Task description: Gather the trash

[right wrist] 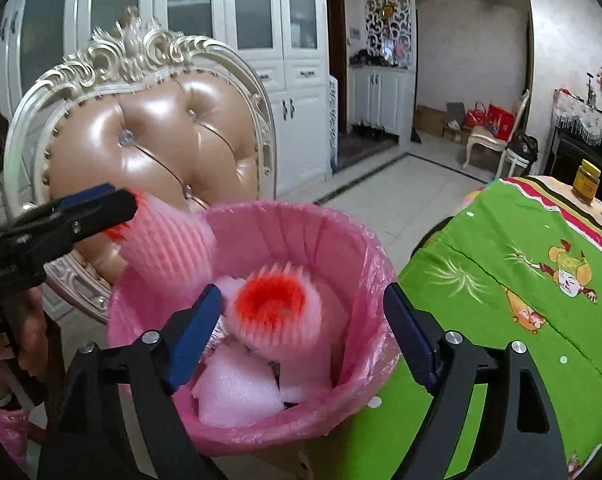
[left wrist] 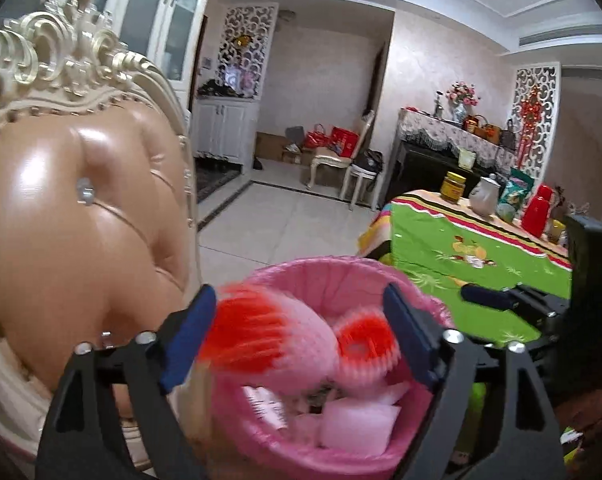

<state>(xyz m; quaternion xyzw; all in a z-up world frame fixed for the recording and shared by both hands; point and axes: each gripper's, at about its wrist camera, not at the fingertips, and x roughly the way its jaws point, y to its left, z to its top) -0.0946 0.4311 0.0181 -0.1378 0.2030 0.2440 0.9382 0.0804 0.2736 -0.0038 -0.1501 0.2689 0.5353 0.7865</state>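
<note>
Both tongs, left tongs and right tongs, are standing open over the pink bin, while a foam fruit net, probably light and squashy, is hanging blurred at the rim.

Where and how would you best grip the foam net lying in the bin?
Grip the foam net across its soft ribbed sides, coming straight down from above. It lies on white foam pieces with its red open end facing up, and the bin walls block any sideways approach. The right gripper hangs open over it.
</note>
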